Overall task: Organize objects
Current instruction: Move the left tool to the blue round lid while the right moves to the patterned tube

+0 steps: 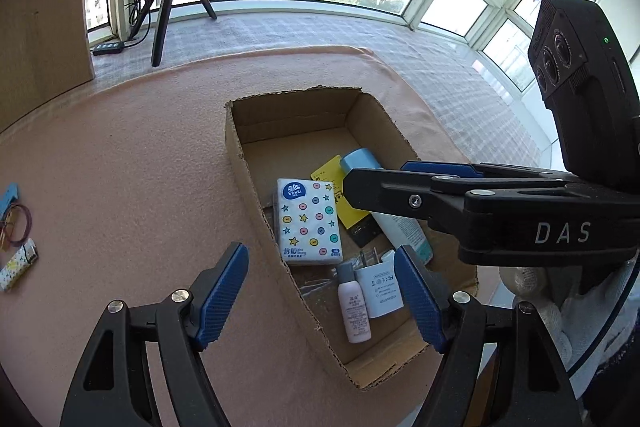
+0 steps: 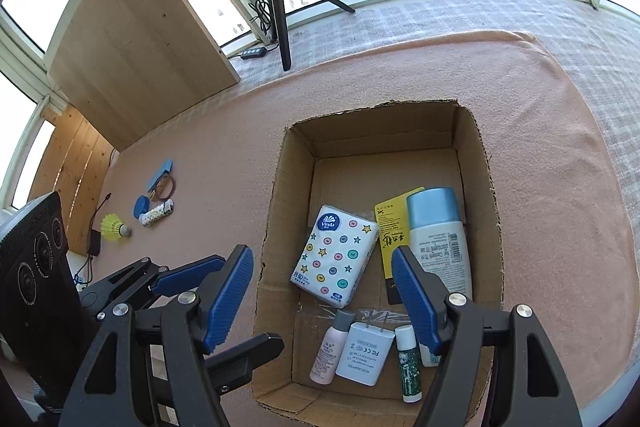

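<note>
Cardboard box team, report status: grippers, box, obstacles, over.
Left gripper and right gripper open, empty. Cardboard box part filled; shuttlecock waiting outside. Nothing blocking.

Far half of the cardboard box [image 2: 476, 163] bare, open from above. Near half crowded: tissue pack [image 2: 336, 259], lotion bottle [image 2: 440, 247], charger [image 2: 364, 351]. Pink cloth [image 2: 224, 147] left of box clear up to the tripod [image 2: 280, 11].

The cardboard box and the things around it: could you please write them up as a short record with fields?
container: cardboard box, open top, on a pink cloth
in box: tissue pack, sunscreen bottle, yellow card, charger, small pink bottle, green tube
still outside: shuttlecock, hair ties, lighter
left gripper: open, empty
right gripper: open, empty
</note>
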Tool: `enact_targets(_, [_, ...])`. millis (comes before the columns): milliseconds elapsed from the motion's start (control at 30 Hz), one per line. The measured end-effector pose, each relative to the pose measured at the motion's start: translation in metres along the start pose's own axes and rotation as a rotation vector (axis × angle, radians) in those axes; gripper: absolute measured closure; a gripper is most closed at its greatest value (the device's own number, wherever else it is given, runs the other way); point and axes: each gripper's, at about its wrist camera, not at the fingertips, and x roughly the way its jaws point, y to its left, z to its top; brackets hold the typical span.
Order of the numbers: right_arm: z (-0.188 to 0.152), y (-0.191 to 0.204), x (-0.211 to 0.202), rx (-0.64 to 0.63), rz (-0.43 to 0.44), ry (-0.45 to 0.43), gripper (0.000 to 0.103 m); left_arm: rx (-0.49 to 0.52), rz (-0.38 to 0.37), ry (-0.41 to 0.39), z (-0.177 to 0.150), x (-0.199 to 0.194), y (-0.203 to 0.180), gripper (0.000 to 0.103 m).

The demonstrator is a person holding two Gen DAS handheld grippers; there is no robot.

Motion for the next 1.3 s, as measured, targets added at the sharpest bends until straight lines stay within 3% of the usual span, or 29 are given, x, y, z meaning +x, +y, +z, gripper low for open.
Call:
enact_targets(400, [-0.004, 0.098, 0.032, -0.063, -0.002, 0.001, 0.035, -0.098, 0.053, -0.038, -0.032, -0.079, 0.105, 0.025])
enact_targets(667, [-0.005, 0.179, 0.063, -0.165, 0.013, 0.005, 0.035, -0.177, 0.154, -0.043, -0.056, -0.119, 0.207, 0.025])
enact_targets(833, [-0.003, 0.224, 0.093, -0.206, 0.041, 0.058, 0.035, -0.247, 0.198, -0.043, -0.064, -0.137, 0.277, 0.025])
enact_targets(1067, [0.011, 0.265, 0.143, -0.201, 0.048, 0.143, 0.035, -0.325, 0.236, -0.027, -0.059, -0.143, 0.356, 0.025])
enact_targets(1300, [0.027, 0.289, 0.191, -0.208, 0.039, 0.211, 0.035, -0.405, 0.258, -0.002, -0.04, -0.114, 0.396, 0.03])
